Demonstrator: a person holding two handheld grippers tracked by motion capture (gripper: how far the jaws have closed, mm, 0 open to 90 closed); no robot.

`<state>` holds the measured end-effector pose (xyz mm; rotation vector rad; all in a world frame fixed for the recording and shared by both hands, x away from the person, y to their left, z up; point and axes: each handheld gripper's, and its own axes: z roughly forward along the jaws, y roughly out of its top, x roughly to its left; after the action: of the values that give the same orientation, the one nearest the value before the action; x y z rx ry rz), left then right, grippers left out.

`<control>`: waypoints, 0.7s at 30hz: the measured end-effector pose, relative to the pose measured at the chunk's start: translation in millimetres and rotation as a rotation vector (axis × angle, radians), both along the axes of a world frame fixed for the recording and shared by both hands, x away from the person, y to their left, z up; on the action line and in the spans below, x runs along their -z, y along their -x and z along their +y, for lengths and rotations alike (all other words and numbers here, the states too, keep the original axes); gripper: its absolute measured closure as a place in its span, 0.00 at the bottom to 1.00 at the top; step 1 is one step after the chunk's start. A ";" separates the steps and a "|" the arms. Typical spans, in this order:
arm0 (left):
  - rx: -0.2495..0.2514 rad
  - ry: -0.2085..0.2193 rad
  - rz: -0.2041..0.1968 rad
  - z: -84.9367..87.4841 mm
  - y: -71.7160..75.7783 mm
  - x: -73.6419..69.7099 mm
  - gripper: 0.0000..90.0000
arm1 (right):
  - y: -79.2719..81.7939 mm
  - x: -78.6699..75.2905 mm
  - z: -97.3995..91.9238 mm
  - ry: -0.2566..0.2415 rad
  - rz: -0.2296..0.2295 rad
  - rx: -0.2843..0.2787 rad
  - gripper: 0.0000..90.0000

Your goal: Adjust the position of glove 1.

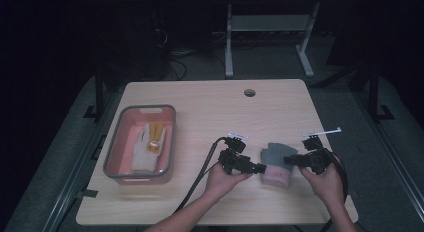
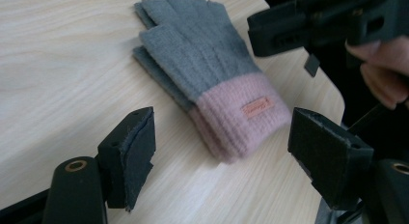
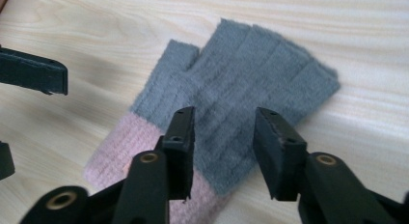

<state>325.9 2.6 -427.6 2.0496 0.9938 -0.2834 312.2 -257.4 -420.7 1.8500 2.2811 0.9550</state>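
A pair of grey fingerless gloves with pink cuffs [image 1: 276,164] lies stacked flat on the wooden table, near its front right. My left gripper [image 1: 261,168] comes in from the left with its tips at the cuff. In the left gripper view its jaws [image 2: 224,137] stand wide apart on either side of the pink cuff [image 2: 236,122], not touching it. My right gripper [image 1: 287,161] comes from the right over the grey part. In the right gripper view its jaws [image 3: 225,125] stand partly apart above the gloves [image 3: 251,93], with nothing pinched.
A grey-rimmed pink bin [image 1: 170,137] at the table's left holds a white and yellow glove [image 1: 150,144]. A round cable hole [image 1: 249,92] sits near the far edge. The table's right corner [image 2: 333,96] lies close beyond the gloves.
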 end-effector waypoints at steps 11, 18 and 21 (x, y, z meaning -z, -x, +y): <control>-0.009 -0.007 0.045 -15.5 -3.3 14.7 0.34 | 4.4 10.3 -12.9 -0.070 0.008 0.036 0.60; -0.014 -0.038 0.079 -28.9 -1.4 27.6 0.34 | 9.1 23.5 -23.1 -0.116 0.012 0.074 0.59; -0.018 -0.038 0.090 -31.0 -1.8 30.7 0.34 | 9.7 27.1 -26.8 -0.127 0.009 0.075 0.59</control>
<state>327.7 -28.4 -458.3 2.0760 1.0797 -0.3524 302.5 -284.2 -447.8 1.9765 2.1864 1.1057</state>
